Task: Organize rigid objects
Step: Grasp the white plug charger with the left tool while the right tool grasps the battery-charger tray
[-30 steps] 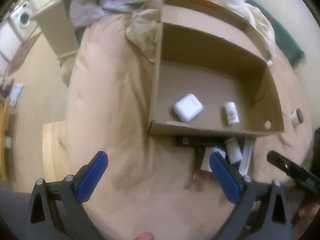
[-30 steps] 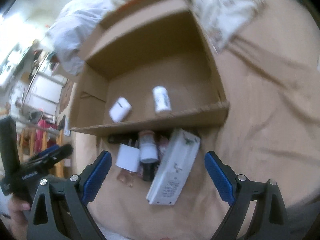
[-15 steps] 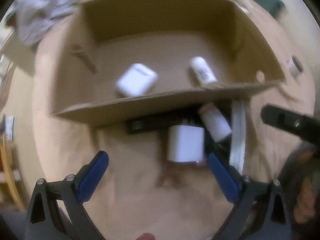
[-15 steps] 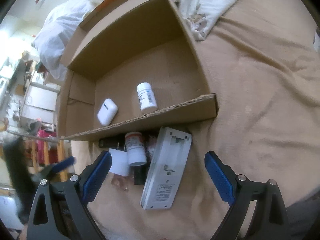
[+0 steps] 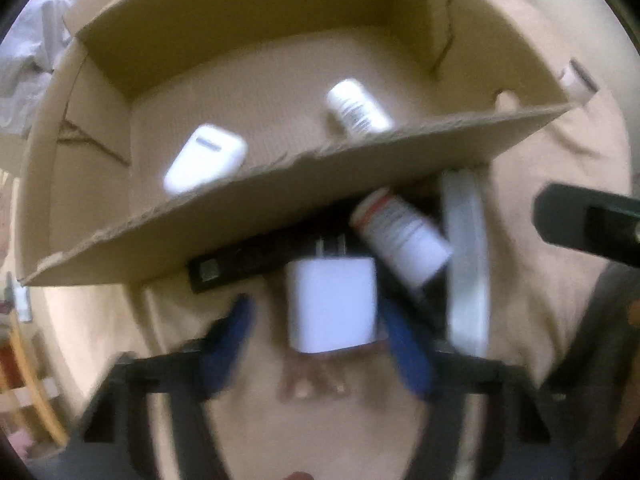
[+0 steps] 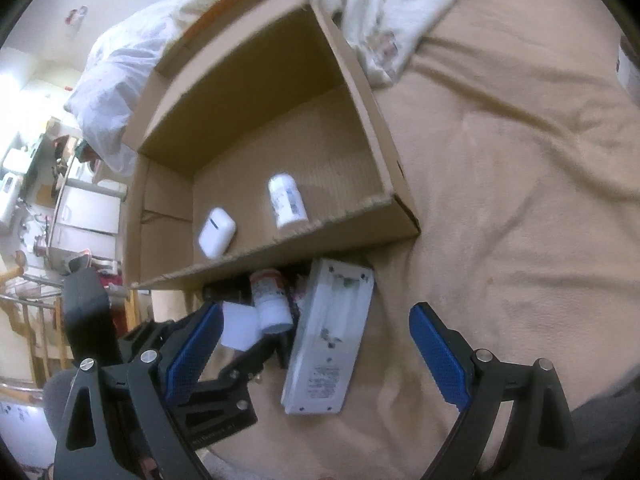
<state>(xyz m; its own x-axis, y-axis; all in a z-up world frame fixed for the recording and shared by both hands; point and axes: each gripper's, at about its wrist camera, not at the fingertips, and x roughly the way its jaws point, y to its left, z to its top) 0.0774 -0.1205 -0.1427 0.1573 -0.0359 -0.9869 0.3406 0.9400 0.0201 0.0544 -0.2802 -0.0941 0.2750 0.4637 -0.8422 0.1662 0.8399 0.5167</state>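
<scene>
A cardboard box [image 5: 280, 184] [image 6: 372, 132] lies on a tan blanket and holds a white earbud case [image 5: 204, 158] [image 6: 217, 232] and a small white bottle [image 5: 356, 108] [image 6: 286, 200]. In front of it lie a white charger plug [image 5: 332, 304] [image 6: 240, 324], a red-capped pill bottle [image 5: 400, 236] [image 6: 270, 296], a long white device [image 5: 466, 256] [image 6: 330, 340] and a black flat item [image 5: 240, 264]. My left gripper [image 5: 320, 332] straddles the plug, its jaws narrowed but apart from it; the view is blurred. My right gripper [image 6: 316, 356] is open and empty above the long white device.
A crumpled white quilt [image 6: 392, 4] lies behind the box. Another white bottle [image 5: 576, 80] [image 6: 628, 68] lies on the blanket to the right of the box. Furniture [image 6: 80, 208] stands off the bed at the left.
My left gripper has moved forward and right onto the plug, and its jaws have narrowed around it. My right gripper has shifted only slightly.
</scene>
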